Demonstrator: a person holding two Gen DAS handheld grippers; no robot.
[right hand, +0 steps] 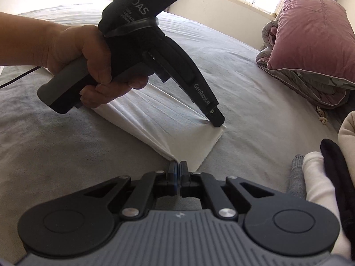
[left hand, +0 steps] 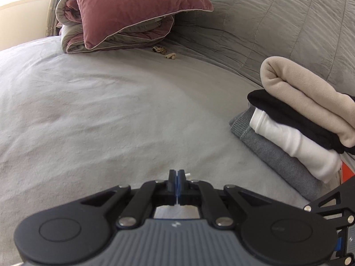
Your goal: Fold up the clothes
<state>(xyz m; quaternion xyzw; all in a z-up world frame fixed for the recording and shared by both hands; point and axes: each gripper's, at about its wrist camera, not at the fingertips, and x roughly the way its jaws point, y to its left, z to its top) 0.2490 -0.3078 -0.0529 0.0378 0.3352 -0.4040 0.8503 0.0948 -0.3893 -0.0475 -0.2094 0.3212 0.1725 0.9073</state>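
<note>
Both claws clenched on corners of the white cloth [right hand: 177,137] on the bed [right hand: 255,102]: left claw [right hand: 218,126] far corner, right claw [right hand: 179,166] near one. Uneven pull likely skews the fold; thin fabric may slip out. Folded stack [left hand: 306,119] just beside could get knocked.

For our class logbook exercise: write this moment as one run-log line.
step: folding white garment | left hand-held gripper: shut on its far corner | right hand-held gripper: shut on near corner | folded stack: beside, untouched

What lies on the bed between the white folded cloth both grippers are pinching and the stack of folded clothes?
Only bare grey bedsheet, seen in the right wrist view, separates the white folded cloth from the stack of folded clothes.
</note>
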